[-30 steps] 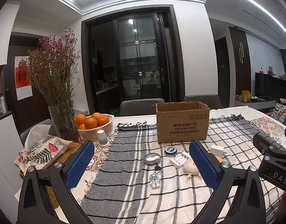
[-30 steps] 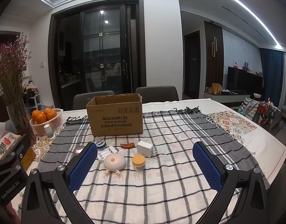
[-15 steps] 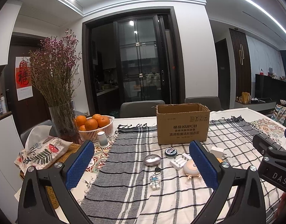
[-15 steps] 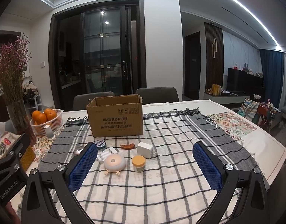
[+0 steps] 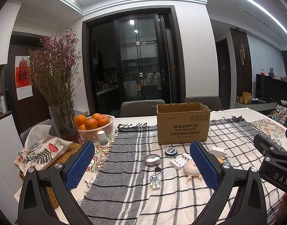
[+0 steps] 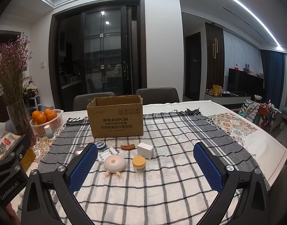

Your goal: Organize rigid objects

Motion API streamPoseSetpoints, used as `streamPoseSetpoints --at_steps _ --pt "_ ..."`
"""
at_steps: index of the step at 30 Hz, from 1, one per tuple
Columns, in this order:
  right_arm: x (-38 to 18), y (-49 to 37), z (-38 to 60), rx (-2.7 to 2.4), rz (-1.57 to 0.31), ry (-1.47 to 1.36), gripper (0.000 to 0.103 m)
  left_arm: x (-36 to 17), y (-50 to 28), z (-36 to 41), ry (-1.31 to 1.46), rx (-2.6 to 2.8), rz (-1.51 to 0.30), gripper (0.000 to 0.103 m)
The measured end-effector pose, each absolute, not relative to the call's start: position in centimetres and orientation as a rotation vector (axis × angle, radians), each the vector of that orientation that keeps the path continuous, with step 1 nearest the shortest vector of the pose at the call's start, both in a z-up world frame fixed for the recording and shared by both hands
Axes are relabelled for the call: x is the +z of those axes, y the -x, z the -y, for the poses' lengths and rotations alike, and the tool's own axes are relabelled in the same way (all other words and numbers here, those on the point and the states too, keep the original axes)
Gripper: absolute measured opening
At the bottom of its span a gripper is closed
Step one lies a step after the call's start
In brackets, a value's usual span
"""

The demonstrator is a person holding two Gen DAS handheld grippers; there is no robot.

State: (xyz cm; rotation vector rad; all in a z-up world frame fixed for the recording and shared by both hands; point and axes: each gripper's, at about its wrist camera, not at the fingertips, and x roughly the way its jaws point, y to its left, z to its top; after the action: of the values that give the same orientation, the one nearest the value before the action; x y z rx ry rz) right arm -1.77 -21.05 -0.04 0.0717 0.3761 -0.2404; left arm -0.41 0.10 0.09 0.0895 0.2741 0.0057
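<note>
An open cardboard box (image 5: 182,124) stands on the checked cloth; it also shows in the right wrist view (image 6: 116,119). In front of it lie small items: a silver oval case (image 5: 152,159), a round tin (image 5: 171,151), a white battery holder (image 5: 180,161), a round crab-shaped light (image 6: 115,163), a yellow-lidded jar (image 6: 139,164), a white cube charger (image 6: 145,150), a brown wooden piece (image 6: 127,147) and a small figurine keychain (image 5: 155,181). My left gripper (image 5: 141,166) and right gripper (image 6: 145,166) are both open, empty and held above the table, short of the items.
A basket of oranges (image 5: 95,124), a small white cylinder (image 5: 102,138), a glass vase of dried flowers (image 5: 63,121) and a patterned tissue pouch (image 5: 41,152) stand at the left. Grey chairs (image 5: 142,107) are behind the table. The table's right edge (image 6: 270,146) is near.
Both views have tilted up slightly, so the box and items sit a little lower in the frames. Nothing on the table has moved; both grippers stay open.
</note>
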Motion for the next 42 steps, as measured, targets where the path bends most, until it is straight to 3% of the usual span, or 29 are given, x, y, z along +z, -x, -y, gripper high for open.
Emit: streamPoseSetpoints --at_steps 42 --pt "-1.0 1.0 21.3 -0.241 -0.401 -0.066 0.103 -1.2 -1.1 0.2 -0.091 -0.004 -0.351 0.103"
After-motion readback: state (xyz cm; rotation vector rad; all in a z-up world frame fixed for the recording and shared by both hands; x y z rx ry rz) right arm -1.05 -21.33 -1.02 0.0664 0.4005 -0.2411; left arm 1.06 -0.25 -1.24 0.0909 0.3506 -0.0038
